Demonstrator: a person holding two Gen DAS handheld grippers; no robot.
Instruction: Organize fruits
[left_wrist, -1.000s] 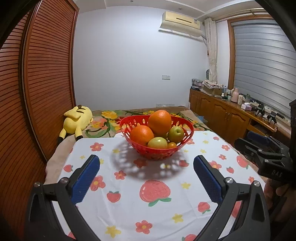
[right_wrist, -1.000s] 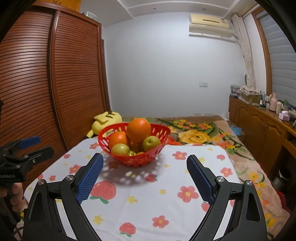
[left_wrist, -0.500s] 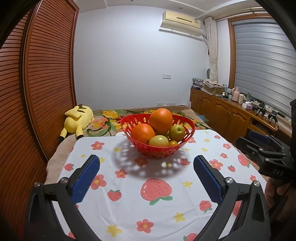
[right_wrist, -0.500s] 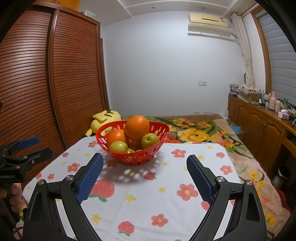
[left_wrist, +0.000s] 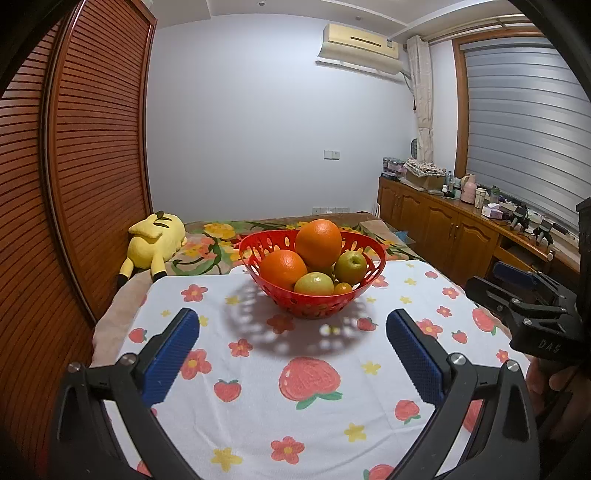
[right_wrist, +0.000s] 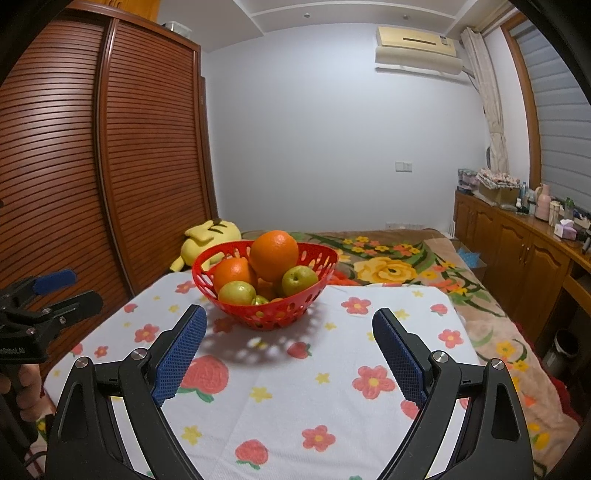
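Top orange (left_wrist: 318, 243) sits highest in the red basket (left_wrist: 375, 275), far side of the surface (left_wrist: 258, 406), resting on the other fruit. Likely firm, fairly heavy, round and slick: grip across its widest part, lift straight up or the pile may shift. Apples (left_wrist: 350, 267) are smaller and hard. Basket looks light, may slide. Left claw (left_wrist: 291, 347) and right claw (right_wrist: 290, 341) both spread wide, empty, short of the basket.

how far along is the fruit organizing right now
Done: the oranges, green apples and a small orange fruit all sit piled in the red basket; no fruit lies on the tablecloth. In hand: nothing; the left gripper and right gripper are open and empty, short of the basket. Left: apparently nothing, unless sorting follows.
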